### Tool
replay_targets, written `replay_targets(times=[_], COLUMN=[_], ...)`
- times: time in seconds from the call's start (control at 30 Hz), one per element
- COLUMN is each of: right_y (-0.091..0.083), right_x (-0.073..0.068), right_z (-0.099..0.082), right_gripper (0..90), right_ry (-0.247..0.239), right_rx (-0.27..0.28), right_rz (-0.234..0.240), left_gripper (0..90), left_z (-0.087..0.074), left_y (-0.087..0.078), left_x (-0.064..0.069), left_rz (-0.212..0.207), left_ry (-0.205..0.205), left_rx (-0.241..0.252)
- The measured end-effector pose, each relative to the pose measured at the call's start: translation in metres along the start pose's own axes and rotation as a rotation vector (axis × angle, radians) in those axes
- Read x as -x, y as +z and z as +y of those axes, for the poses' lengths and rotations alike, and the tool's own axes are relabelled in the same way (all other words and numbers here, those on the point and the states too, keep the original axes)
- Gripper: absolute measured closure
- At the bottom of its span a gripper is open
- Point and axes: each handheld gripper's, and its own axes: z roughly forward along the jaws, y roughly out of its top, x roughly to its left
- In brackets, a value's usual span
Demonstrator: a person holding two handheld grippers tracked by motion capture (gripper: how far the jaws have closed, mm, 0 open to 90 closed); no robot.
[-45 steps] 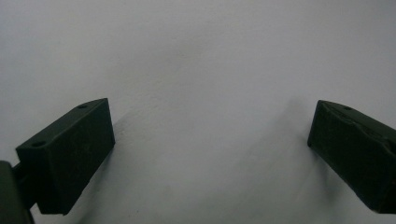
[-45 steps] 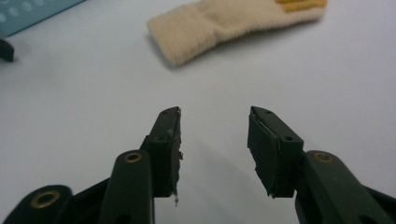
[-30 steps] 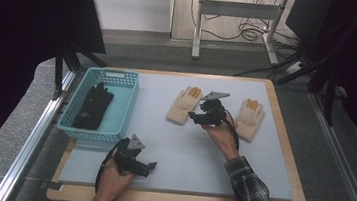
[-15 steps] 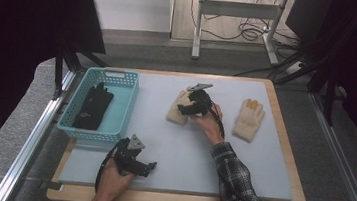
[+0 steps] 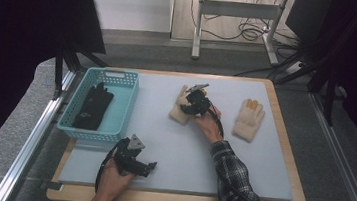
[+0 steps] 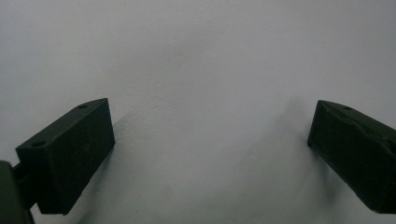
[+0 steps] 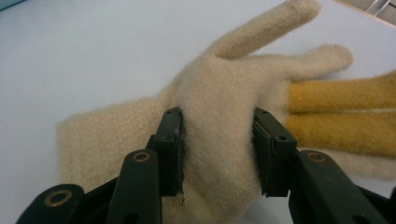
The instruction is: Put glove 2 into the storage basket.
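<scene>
Grey table mat [image 5: 175, 155] on wood-edged board | blue basket [image 5: 121, 119] at 9 o'clock, black gloves [image 5: 93, 106] inside | second cream glove [image 5: 249, 119] at 3 o'clock | cream glove [image 7: 219, 140] near centre, bunched between right gripper [image 7: 217, 154] jaws, just closing, pads pressing | left gripper [image 6: 210, 154] at 7 o'clock, jaws wide over bare mat.

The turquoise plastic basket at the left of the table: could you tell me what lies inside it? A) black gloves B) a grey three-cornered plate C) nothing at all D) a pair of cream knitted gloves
A: in the high view the turquoise plastic basket holds black gloves, while the two cream knitted gloves, the nearer cream glove and the farther cream glove, lie out on the pale mat.
</scene>
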Motion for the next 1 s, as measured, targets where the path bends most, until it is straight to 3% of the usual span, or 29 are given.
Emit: replay_targets(times=[0.1, 0.13, 0.17, 0.2, 0.37, 0.4, 0.57, 0.8, 0.97, 1.0], right_y=[-0.006, -0.016, -0.016, -0.032, -0.057, -0.071, -0.094, -0.134, -0.138, -0.134], right_x=[-0.002, -0.003, -0.003, -0.005, -0.011, -0.015, -0.022, -0.043, -0.054, -0.056], right_z=[0.001, 0.003, 0.003, 0.003, 0.001, -0.003, -0.012, -0.043, -0.067, -0.082], right_gripper=[59.5, 73.1, 73.1, 77.2, 81.9, 82.8, 83.4, 83.4, 83.1, 80.2], right_ry=[-0.011, -0.020, -0.020, -0.033, -0.057, -0.068, -0.059, -0.041, -0.046, -0.046], right_rx=[0.010, 0.031, 0.031, 0.061, 0.084, 0.099, 0.128, 0.161, 0.134, 0.113], right_rz=[0.000, 0.008, 0.008, 0.021, 0.036, 0.045, 0.081, 0.153, 0.172, 0.172], left_gripper=[0.8, 0.8, 0.8, 0.8, 0.8, 0.8, 0.8, 0.8, 0.8, 0.8], left_z=[0.000, 0.000, 0.000, 0.000, 0.000, 0.000, 0.000, 0.000, 0.000, 0.000], left_y=[0.000, 0.000, 0.000, 0.000, 0.000, 0.000, 0.000, 0.000, 0.000, 0.000], left_x=[0.000, 0.000, 0.000, 0.000, 0.000, 0.000, 0.000, 0.000, 0.000, 0.000], left_rz=[0.000, 0.000, 0.000, 0.001, 0.001, 0.001, 0.001, 0.002, 0.002, 0.002], left_ry=[0.000, 0.001, 0.001, 0.001, 0.003, 0.004, 0.003, 0.003, 0.002, 0.004], left_rx=[0.002, 0.003, 0.003, 0.002, 0.000, -0.002, -0.001, 0.000, 0.000, 0.000])
